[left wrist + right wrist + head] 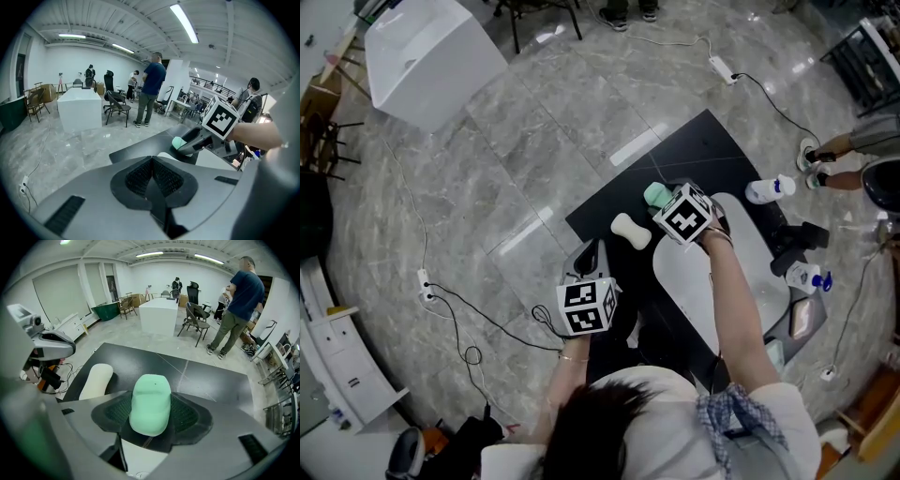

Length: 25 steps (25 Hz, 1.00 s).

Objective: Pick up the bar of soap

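A mint-green bar of soap (150, 404) sits between the pads of my right gripper (151, 416), which press on both its sides above the black mat (206, 376). In the head view the green bar of soap (656, 194) shows at the tip of the right gripper (662, 202), over the mat's middle. A cream bar of soap (630, 231) lies on the mat just left of it, and this cream bar (97, 379) is untouched. My left gripper (589, 255) hangs at the mat's near left edge. The left gripper (152, 161) has its pads together with nothing between them.
A white oval basin (745, 258) lies on the mat (675, 150) to the right of my right arm. Two white bottles (769, 189) (806, 277) stand beside it. Cables and a power strip (424, 281) trail over the floor at left. A white block (431, 56) stands far left.
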Each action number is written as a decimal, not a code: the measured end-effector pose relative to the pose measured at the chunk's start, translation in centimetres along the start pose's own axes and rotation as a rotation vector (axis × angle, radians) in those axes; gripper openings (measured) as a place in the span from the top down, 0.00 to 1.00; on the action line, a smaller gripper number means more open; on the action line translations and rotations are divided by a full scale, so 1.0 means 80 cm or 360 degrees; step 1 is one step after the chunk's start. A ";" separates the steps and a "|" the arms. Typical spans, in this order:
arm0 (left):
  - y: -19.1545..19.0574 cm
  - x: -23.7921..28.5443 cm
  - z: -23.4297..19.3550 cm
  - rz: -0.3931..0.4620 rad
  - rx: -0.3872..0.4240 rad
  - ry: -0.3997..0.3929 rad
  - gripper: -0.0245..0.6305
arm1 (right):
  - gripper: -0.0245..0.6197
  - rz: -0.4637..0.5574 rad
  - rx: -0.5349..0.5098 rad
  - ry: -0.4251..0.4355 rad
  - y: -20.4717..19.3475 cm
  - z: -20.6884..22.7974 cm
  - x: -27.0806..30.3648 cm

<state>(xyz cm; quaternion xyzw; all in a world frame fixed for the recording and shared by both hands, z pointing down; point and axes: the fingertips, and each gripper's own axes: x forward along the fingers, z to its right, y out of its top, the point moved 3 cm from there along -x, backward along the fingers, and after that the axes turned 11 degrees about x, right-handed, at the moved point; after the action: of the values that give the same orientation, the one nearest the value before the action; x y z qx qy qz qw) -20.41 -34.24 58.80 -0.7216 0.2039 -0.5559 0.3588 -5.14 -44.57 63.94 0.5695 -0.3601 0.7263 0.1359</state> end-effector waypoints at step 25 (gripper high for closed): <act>-0.007 -0.003 -0.005 0.0003 -0.0012 0.0013 0.95 | 0.42 0.0041 0.0037 -0.0032 -0.007 0.008 0.007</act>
<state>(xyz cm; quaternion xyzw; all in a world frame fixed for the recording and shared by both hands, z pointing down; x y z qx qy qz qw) -20.91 -33.77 59.09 -0.7205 0.2082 -0.5576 0.3558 -4.51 -44.76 64.75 0.5736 -0.3604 0.7264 0.1162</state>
